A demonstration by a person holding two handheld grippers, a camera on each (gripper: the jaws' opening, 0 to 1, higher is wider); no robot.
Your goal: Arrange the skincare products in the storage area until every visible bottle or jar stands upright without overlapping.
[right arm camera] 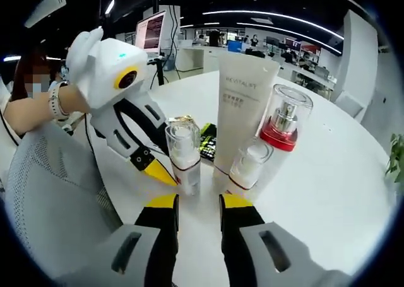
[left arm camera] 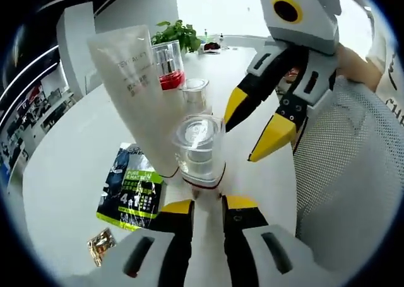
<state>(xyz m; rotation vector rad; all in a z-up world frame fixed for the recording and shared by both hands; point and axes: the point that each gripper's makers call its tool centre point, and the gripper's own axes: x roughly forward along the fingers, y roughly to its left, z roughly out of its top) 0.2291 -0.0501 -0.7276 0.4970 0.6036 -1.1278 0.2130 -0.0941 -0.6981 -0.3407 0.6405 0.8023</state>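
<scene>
Four skincare items stand upright and close together on the white round table (left arm camera: pixel 76 148). They are a tall white tube (left arm camera: pixel 136 91) (right arm camera: pixel 243 110), a pump bottle with a red collar (left arm camera: pixel 169 66) (right arm camera: pixel 281 126), and two small clear-capped bottles. One small bottle (left arm camera: pixel 199 148) (right arm camera: pixel 183 151) stands just ahead of my left gripper (left arm camera: pixel 209 204) (right arm camera: pixel 154 167), which is open a little with nothing between its jaws. The other small bottle (left arm camera: pixel 194 91) (right arm camera: pixel 249 164) stands by the pump bottle. My right gripper (right arm camera: pixel 199 202) (left arm camera: pixel 255 120) is open and hovers beside the group, apart from it.
A green and black sachet (left arm camera: pixel 129 189) (right arm camera: pixel 207 142) lies flat behind the tube, and a gold wrapper (left arm camera: pixel 101 246) lies near it. A grey mesh chair back (left arm camera: pixel 347 173) (right arm camera: pixel 44 192) stands at the table's edge. A potted plant (left arm camera: pixel 177 33) is at the far side.
</scene>
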